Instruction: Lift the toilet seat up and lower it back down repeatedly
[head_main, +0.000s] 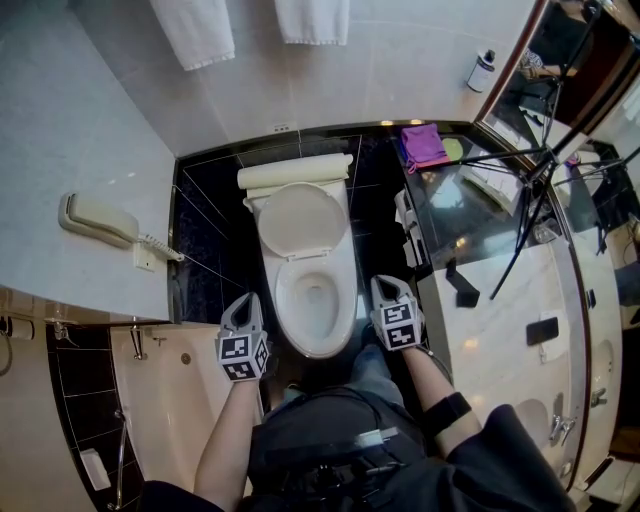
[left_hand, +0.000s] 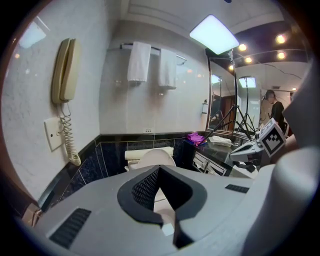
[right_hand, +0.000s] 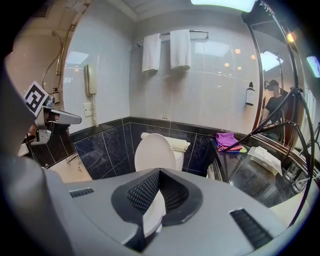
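Observation:
The white toilet (head_main: 314, 300) stands against the black tiled wall, its lid (head_main: 303, 220) raised and leaning on the tank (head_main: 295, 173). I cannot tell whether the seat ring is up with the lid or down on the bowl. My left gripper (head_main: 243, 302) hangs just left of the bowl's front and is shut on nothing. My right gripper (head_main: 387, 285) hangs just right of the bowl, also shut and empty. Neither one touches the toilet. In the right gripper view the upright lid (right_hand: 155, 151) shows beyond the closed jaws (right_hand: 160, 171). The left gripper view shows the lid (left_hand: 156, 159) past its own tips (left_hand: 159, 170).
A wall phone (head_main: 95, 218) hangs at the left above a bathtub (head_main: 175, 395). White towels (head_main: 195, 30) hang on the back wall. A dark counter (head_main: 480, 225) at the right carries a purple cloth (head_main: 425, 145), with a tripod (head_main: 535, 185) over it.

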